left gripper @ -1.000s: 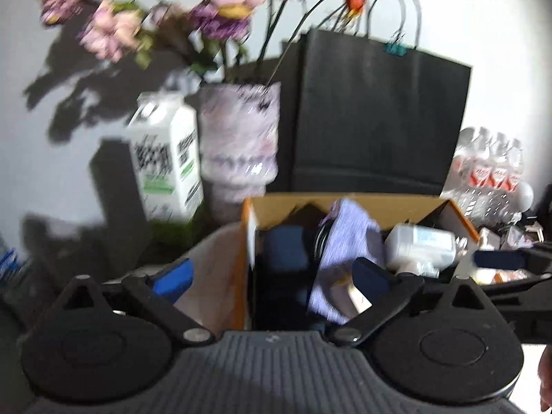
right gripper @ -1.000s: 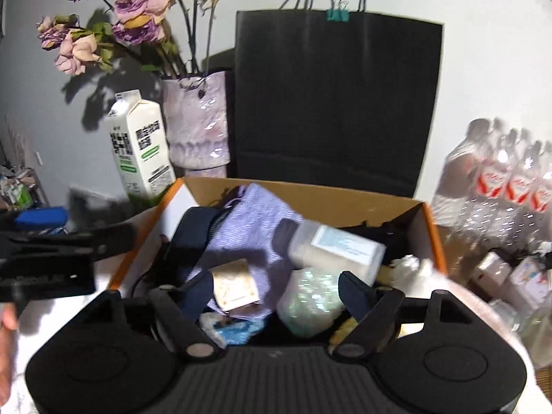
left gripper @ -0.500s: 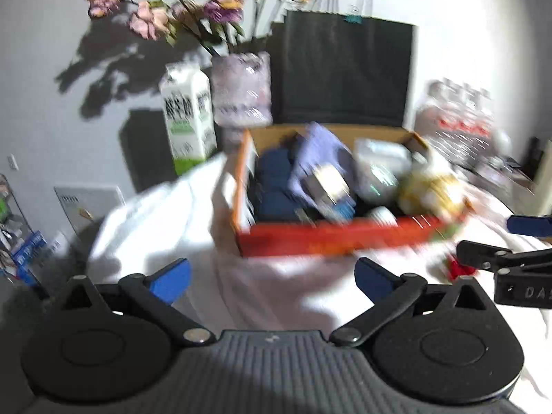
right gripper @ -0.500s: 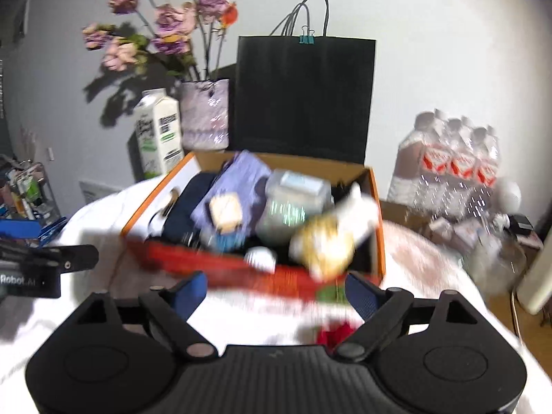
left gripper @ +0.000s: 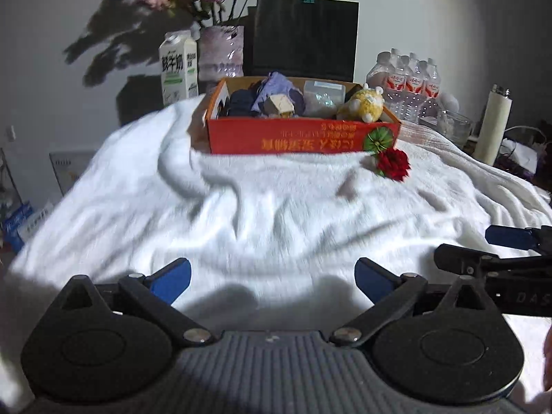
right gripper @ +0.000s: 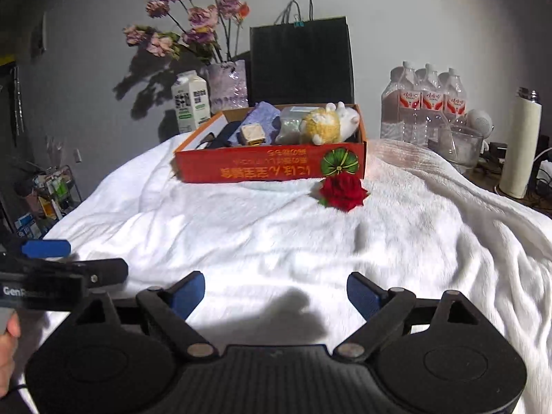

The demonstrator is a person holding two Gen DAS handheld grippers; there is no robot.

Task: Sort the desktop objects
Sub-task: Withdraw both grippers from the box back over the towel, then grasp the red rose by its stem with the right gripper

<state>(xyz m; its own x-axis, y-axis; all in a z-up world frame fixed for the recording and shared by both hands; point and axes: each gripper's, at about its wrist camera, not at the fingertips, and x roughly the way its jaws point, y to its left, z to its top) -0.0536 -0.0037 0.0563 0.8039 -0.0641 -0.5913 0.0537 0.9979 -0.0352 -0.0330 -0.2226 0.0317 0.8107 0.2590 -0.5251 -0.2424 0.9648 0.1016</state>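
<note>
On the table, draped in a rumpled white fleece blanket (right gripper: 262,234), stands a shallow red-and-orange cardboard box (right gripper: 272,167) with upside-down yellow lettering and a green rosette print on its near wall. Box contents, packed close: a yellow-and-white plush toy (right gripper: 327,126) at the right end, a clear plastic container (left gripper: 322,98) beside it, a crumpled lilac cloth (left gripper: 276,88), a small beige cube-shaped carton (right gripper: 253,134), and a dark navy item (left gripper: 239,103) at the left end; what that item is cannot be made out.

A red artificial rose (right gripper: 343,191) lies on the blanket just outside the box, at its near right corner, close to the wall; contact cannot be judged.

Left claw (left gripper: 272,276): released, blue pads spread wide, nothing between them, bare blanket beneath, well short of the box.
Right claw (right gripper: 275,291): released, pads wide apart, empty, over bare blanket, likewise well short of box and rose. Each claw shows at the edge of the other's view, side by side.

Behind the box: a white milk carton with green print (left gripper: 177,67), a translucent lilac vase (right gripper: 227,84) of faded pink and purple flowers, a black paper carrier bag (right gripper: 302,62) with a teal clip on its handles. Right of the box: a shrink-wrapped pack of clear water bottles with red labels (right gripper: 426,103), a clear glass bowl (right gripper: 462,145), a cream cylindrical flask (right gripper: 519,141).
</note>
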